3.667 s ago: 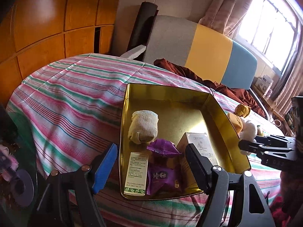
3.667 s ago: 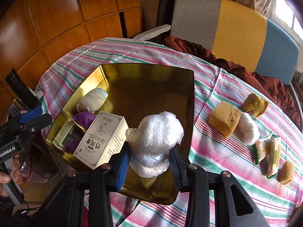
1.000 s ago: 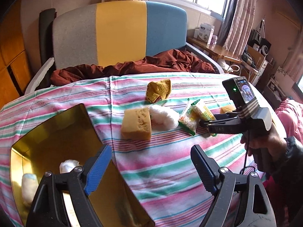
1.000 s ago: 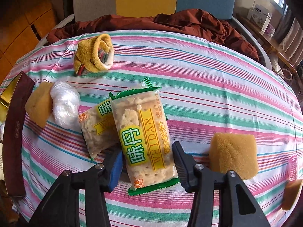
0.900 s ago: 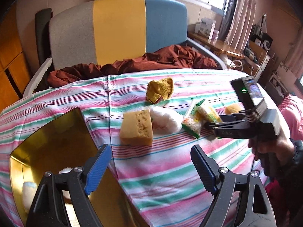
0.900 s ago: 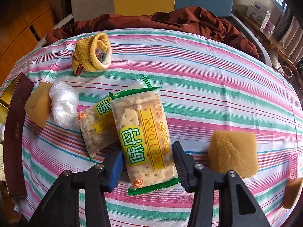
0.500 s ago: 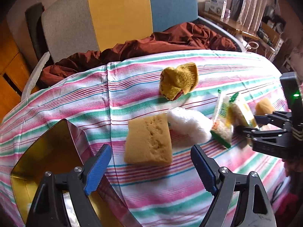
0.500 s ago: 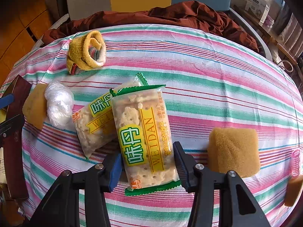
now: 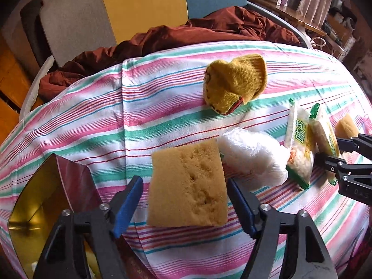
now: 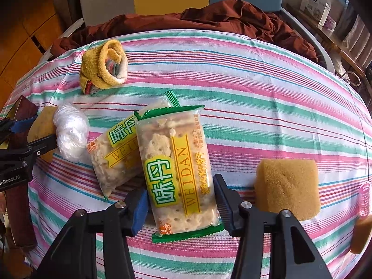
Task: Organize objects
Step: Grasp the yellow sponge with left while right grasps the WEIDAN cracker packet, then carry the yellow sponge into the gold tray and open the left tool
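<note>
My left gripper (image 9: pixel 186 200) is open with its fingers on either side of a yellow sponge (image 9: pixel 188 183) lying on the striped tablecloth; the left finger stands a little off it. My right gripper (image 10: pixel 180 205) is open around a cracker packet (image 10: pixel 176 169) that lies over a second cracker packet (image 10: pixel 114 155). A white plastic-wrapped ball (image 9: pixel 253 155) sits next to the sponge. The gold tin (image 9: pixel 34 200) is at the lower left of the left wrist view.
A rolled yellow sock (image 9: pixel 234 83) lies further back. A second sponge (image 10: pixel 288 186) and a pink hair roller (image 10: pixel 364 200) lie to the right. A brown blanket (image 10: pixel 209 18) and a colour-block chair back (image 9: pixel 139 7) stand behind the table.
My left gripper has moved from over the tin toward the yellow sponge and now straddles it. My right gripper, earlier holding a plastic-wrapped ball over the tin, now straddles the cracker packet.
</note>
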`<action>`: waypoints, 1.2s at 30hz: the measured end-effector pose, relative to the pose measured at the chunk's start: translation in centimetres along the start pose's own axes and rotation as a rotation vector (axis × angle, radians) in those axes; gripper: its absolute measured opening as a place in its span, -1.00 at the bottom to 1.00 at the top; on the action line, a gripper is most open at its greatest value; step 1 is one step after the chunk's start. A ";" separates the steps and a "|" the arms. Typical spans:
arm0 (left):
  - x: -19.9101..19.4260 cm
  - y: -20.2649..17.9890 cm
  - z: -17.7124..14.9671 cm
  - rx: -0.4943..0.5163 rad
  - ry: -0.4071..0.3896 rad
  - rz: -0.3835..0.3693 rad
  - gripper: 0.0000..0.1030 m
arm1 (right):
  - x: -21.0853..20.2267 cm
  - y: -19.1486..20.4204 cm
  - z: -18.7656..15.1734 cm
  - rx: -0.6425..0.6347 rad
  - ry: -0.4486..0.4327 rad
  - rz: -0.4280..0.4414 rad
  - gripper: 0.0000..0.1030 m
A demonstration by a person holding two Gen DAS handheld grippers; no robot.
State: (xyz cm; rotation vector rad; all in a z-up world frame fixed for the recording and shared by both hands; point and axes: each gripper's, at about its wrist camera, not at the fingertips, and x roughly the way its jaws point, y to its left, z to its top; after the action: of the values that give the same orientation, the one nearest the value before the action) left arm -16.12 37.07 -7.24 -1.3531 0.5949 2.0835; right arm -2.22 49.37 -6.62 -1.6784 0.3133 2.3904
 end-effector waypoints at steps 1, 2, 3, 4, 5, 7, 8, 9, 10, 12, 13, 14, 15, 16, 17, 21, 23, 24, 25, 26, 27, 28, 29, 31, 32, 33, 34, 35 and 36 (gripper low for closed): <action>0.3 -0.1 0.0 0.002 0.007 -0.005 0.17 | 0.1 0.0 0.1 -0.002 0.000 0.000 0.02; 0.5 -0.1 -0.1 0.000 0.009 -0.013 0.16 | 0.2 -0.1 0.2 -0.006 -0.001 0.000 0.02; 0.4 -0.1 -0.1 -0.003 -0.001 -0.015 0.15 | 0.3 -0.1 0.3 -0.010 -0.003 -0.002 0.01; 0.3 -0.1 -0.2 -0.003 -0.005 -0.015 0.12 | 0.5 0.0 0.4 -0.015 -0.004 -0.005 0.00; 0.2 -0.2 -0.3 -0.002 -0.007 -0.016 0.11 | 0.6 0.0 0.4 -0.022 -0.006 -0.007 -0.01; -0.1 -0.5 -0.7 0.015 -0.018 -0.017 0.09 | 0.6 0.1 0.4 -0.033 -0.010 -0.011 -0.03; -0.4 -0.7 -0.9 0.024 -0.028 -0.012 0.09 | 0.6 0.1 0.4 -0.036 -0.011 -0.012 -0.03; -0.7 -0.9 -1.1 0.034 -0.038 -0.009 0.09 | 0.7 0.1 0.4 -0.038 -0.011 -0.012 -0.03; -1.0 -1.1 -1.3 0.039 -0.048 -0.008 0.09 | 0.7 0.0 0.4 -0.037 -0.011 -0.008 -0.02; -1.7 -1.3 -1.8 0.035 -0.065 -0.019 0.09 | 0.7 0.0 0.3 -0.032 -0.011 -0.002 -0.02; -2.0 -1.4 -2.1 0.032 -0.069 -0.030 0.09 | 0.7 0.0 0.3 -0.033 -0.011 -0.003 -0.02; -2.3 -1.6 -2.4 0.028 -0.073 -0.035 0.09 | 0.7 0.0 0.2 -0.036 -0.012 -0.005 -0.02; -2.6 -1.7 -2.8 0.026 -0.077 -0.039 0.10 | 0.8 0.0 0.3 -0.038 -0.012 -0.006 -0.02; -2.9 -1.8 -3.1 0.021 -0.081 -0.048 0.10 | 0.7 0.2 0.2 -0.038 -0.013 -0.008 -0.02; -3.2 -1.7 -3.3 0.009 -0.086 -0.059 0.10 | 0.7 0.2 0.1 -0.039 -0.014 -0.008 -0.01; -4.5 -2.1 -4.8 -0.040 -0.112 -0.098 0.10 | 0.7 0.3 0.0 -0.051 -0.019 -0.016 -0.01; -5.2 -2.6 -5.4 -0.046 -0.132 -0.105 0.10 | 0.6 0.4 -0.1 -0.056 -0.022 -0.019 -0.01; -5.7 -2.7 -5.7 -0.048 -0.141 -0.108 0.10 | 0.5 0.5 -0.2 -0.056 -0.023 -0.020 -0.01; -6.0 -3.0 -5.9 -0.048 -0.148 -0.112 0.10 | 0.5 0.7 -0.2 -0.057 -0.024 -0.021 -0.01; -6.4 -3.0 -6.2 -0.047 -0.158 -0.113 0.10 | 0.5 0.7 -0.2 -0.057 -0.025 -0.021 -0.01; -7.0 -3.1 -6.5 -0.044 -0.169 -0.111 0.10 | 0.5 0.7 -0.3 -0.058 -0.026 -0.022 -0.01; -7.5 -3.0 -6.8 -0.045 -0.181 -0.108 0.10 | 0.5 0.8 -0.3 -0.059 -0.028 -0.024 -0.01; -8.1 -3.0 -7.2 -0.047 -0.193 -0.107 0.11 | 0.5 0.8 -0.3 -0.061 -0.031 -0.027 -0.01; -8.9 -2.6 -7.7 -0.059 -0.211 -0.105 0.11 | 0.5 1.0 -0.4 -0.065 -0.036 -0.032 -0.01; -9.4 -2.4 -8.1 -0.069 -0.219 -0.104 0.11 | 0.5 1.0 -0.4 -0.065 -0.037 -0.032 -0.03; -9.8 -2.1 -8.5 -0.080 -0.227 -0.105 0.11 | 0.4 1.1 -0.4 -0.064 -0.038 -0.033 -0.03; -10.1 -1.7 -8.8 -0.088 -0.233 -0.104 0.11 | 0.4 1.1 -0.5 -0.064 -0.038 -0.034 -0.03; -10.4 -1.4 -9.2 -0.096 -0.238 -0.099 0.11 | 0.4 1.2 -0.6 -0.066 -0.039 -0.036 -0.03; -10.6 -1.1 -9.6 -0.106 -0.242 -0.094 0.11 | 0.3 1.4 -0.7 -0.068 -0.039 -0.039 -0.03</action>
State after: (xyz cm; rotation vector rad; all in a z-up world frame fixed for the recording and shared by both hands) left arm -5.63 29.29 -1.21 -1.1381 0.3176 2.1841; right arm -2.06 47.84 -7.07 -1.6484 0.1938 2.4277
